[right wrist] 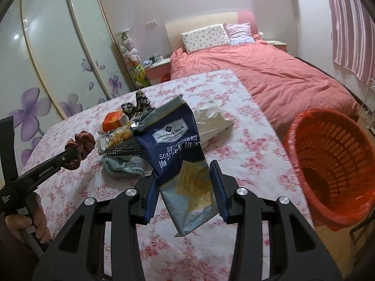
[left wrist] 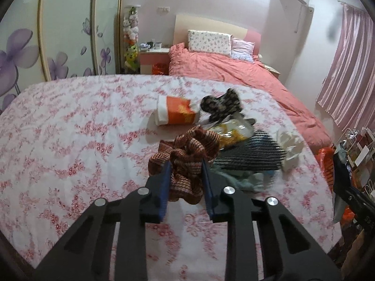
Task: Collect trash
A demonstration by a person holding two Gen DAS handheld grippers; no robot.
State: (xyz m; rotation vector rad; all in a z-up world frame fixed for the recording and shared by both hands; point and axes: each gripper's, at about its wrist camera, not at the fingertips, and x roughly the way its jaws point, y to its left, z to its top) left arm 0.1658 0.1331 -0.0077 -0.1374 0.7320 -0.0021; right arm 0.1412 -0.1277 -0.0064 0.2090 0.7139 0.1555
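Right gripper (right wrist: 184, 185) clamped on cracker bag (right wrist: 178, 149), lifted clear of floral table (right wrist: 246, 154). Left gripper (left wrist: 185, 182) pinching scrunchie (left wrist: 187, 154). Swing bag over orange bin (right wrist: 332, 164) at right, release only above opening.

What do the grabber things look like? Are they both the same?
Yes, they match. The left gripper and the right gripper are both black, with two flat fingers lined with ribbed blue pads. Shiny round silver bolts sit at the joints, and the black arms have long cut-out slots. Small white lettering runs along the side of the left one. No cables show.
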